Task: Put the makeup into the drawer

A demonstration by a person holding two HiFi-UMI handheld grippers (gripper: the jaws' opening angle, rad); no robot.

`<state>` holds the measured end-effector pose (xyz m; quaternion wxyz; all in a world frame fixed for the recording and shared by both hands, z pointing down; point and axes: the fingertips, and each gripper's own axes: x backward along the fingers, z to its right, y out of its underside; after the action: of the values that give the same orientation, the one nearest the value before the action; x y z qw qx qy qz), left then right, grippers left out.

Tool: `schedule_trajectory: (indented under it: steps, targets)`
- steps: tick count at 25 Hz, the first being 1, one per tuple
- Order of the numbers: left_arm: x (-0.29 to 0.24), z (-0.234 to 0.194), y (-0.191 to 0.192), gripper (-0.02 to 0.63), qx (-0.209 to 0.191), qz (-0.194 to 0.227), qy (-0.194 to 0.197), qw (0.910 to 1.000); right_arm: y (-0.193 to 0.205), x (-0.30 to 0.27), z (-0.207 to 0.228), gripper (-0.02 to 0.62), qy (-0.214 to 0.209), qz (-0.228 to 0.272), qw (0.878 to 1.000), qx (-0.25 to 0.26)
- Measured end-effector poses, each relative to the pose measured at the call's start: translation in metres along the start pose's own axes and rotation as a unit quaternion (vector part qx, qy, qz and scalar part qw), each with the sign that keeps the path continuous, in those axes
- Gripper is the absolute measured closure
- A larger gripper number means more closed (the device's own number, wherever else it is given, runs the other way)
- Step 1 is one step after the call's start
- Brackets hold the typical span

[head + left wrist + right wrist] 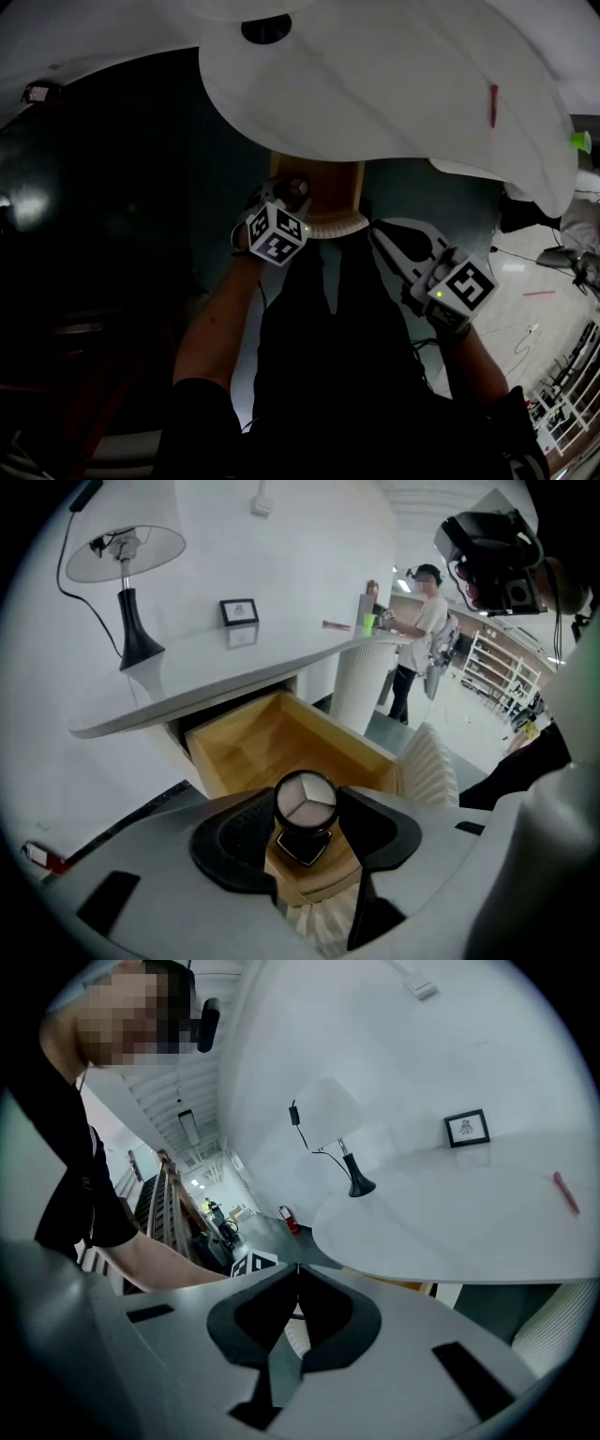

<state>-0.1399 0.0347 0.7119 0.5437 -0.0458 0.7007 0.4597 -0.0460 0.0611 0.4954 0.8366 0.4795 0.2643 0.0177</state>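
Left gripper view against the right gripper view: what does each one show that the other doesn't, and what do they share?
Only the left gripper view: the makeup compact gripped by the left gripper above the bare wooden inside of the open drawer. Only the right gripper view: the right gripper, shut and empty, and the left gripper's marker cube. Both: the white table, the lamp and the picture frame.

Round compact (pixel 305 803), seemingly above open drawer (pixel 262 747)
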Motion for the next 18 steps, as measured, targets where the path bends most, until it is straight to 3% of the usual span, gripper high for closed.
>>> schedule_trajectory:
  steps: [10,18]
  targets:
    - [-0.019,0.002,0.016,0.381,-0.066,-0.035,0.08,0.994,0.008,0.001,0.004,0.578,0.005,-0.012,1.0,-0.008]
    - [-0.022,0.012,0.029,0.38,-0.076,-0.075,0.1,0.9892,0.004,0.0,0.003,0.578,0.008,-0.007,1.0,-0.007]
